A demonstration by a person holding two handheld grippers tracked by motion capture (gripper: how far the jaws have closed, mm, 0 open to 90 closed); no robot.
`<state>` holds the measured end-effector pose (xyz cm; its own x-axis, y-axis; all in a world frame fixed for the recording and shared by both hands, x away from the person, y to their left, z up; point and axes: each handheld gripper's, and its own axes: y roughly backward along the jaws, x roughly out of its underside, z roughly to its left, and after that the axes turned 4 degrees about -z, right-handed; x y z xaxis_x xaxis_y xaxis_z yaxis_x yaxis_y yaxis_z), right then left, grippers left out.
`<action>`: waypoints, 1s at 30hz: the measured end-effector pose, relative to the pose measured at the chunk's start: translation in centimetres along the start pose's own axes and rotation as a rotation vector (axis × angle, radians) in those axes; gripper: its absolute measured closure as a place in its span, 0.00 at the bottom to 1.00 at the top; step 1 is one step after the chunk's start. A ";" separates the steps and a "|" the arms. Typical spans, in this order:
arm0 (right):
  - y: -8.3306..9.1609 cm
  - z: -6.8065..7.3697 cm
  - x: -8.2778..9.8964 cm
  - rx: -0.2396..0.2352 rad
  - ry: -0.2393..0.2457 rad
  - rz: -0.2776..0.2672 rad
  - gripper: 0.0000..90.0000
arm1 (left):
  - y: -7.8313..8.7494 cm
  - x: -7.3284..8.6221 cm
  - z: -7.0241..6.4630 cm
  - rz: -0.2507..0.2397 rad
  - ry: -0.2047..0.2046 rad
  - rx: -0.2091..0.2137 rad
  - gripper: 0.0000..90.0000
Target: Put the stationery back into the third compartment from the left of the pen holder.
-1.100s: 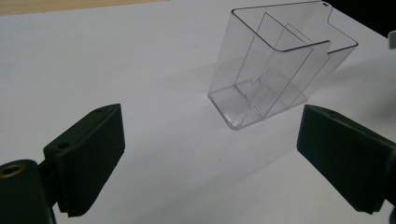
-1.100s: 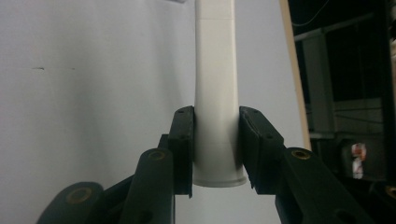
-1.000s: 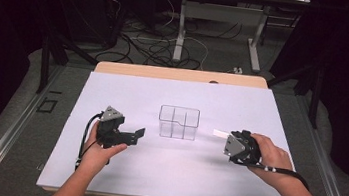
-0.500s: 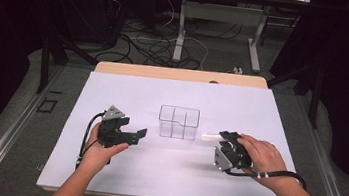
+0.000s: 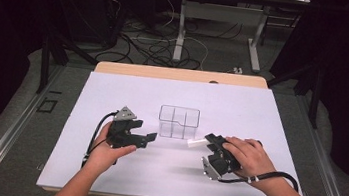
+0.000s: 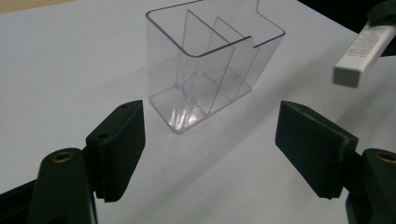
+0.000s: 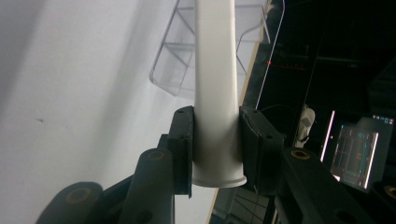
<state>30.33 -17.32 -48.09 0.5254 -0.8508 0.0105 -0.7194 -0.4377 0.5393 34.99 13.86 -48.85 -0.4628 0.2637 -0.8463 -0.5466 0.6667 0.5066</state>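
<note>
White and slim, the tube [image 7: 215, 93] sits clamped in the right hand-held gripper [image 5: 207, 145], palm rolled sideways, just beside the clear divided box [image 5: 178, 122] on the tabletop [image 5: 262, 109], while the left hand-held gripper [image 5: 150, 138], jaws apart but just been closing on nothing, points level at it.
</note>
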 end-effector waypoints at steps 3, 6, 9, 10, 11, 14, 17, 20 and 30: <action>-0.2 0.3 -0.6 0.031 -0.007 -0.019 0.74 | -0.4 -0.3 -0.5 0.012 -0.014 0.025 0.30; -0.5 0.2 -1.1 -0.005 0.016 -0.028 0.74 | -0.7 -0.6 -0.9 0.031 -0.041 0.051 0.30; -0.7 0.4 -1.7 -0.016 0.045 -0.037 0.74 | -1.2 -0.7 -1.2 0.060 -0.054 0.081 0.30; -0.8 0.6 -1.8 -0.008 0.045 -0.041 0.74 | -1.3 -0.7 -1.2 0.070 -0.057 0.088 0.30; -0.9 0.5 -1.9 -0.025 0.066 -0.040 0.74 | -1.4 -0.8 -1.4 0.086 -0.053 0.091 0.30; -1.1 0.8 -2.2 -0.030 0.095 -0.045 0.74 | -1.9 -0.8 -1.8 0.127 -0.071 0.110 0.30; -1.1 1.2 -2.5 -0.045 0.100 -0.032 0.74 | -2.4 -0.9 -2.3 0.163 -0.079 0.136 0.32; -1.3 1.4 -2.8 -0.041 0.137 -0.035 0.74 | -2.9 -0.9 -2.9 0.185 -0.091 0.165 0.35; -1.9 2.1 -3.5 -0.052 0.205 -0.053 0.74 | -4.3 -1.7 -4.9 0.266 -0.172 0.238 0.45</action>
<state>28.87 -14.15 -50.91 0.6469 -0.7478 0.1491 -0.6668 -0.4599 0.5864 34.74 7.09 -48.79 -0.4315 0.5484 -0.7163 -0.2367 0.6974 0.6765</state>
